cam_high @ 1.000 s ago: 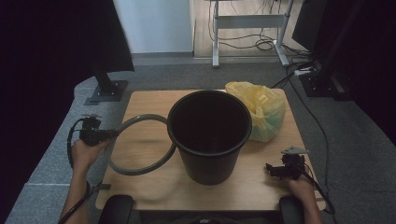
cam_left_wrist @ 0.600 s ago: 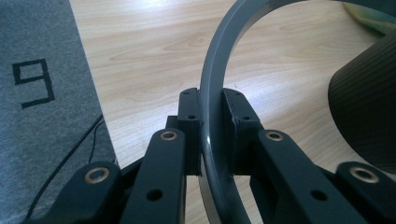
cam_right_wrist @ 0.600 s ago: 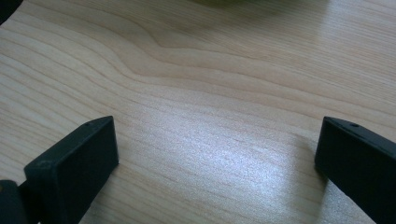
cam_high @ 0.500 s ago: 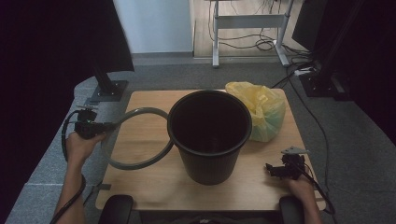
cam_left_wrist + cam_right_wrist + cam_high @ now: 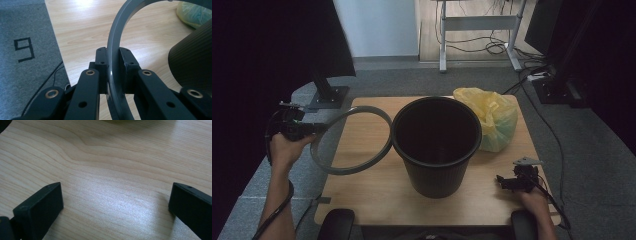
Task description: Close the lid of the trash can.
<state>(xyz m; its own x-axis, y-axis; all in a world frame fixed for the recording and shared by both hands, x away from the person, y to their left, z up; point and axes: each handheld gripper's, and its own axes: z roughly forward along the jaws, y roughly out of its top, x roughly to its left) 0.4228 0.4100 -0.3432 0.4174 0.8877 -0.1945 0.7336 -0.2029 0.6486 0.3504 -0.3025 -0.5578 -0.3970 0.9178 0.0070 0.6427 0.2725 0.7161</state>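
A person's left gripper [image 5: 314, 128] is clamping the grey ring [image 5: 353, 141] by its near-left edge, holding it beside the black bin [image 5: 436, 141] at the table's [image 5: 377, 192] left side; the bin's open rim is lying to the ring's right. The right gripper [image 5: 503, 181] is resting wide open, empty, on the wood.

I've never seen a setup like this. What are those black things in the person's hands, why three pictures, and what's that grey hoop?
A person holds a two-jaw gripper in each hand. One camera looks down from above; one rides on each gripper. On the wooden table stand a black bin and a yellow bag. The left gripper is clamped on a grey ring, raised beside the bin. The right gripper is open, with nothing between its jaws, just above the tabletop.
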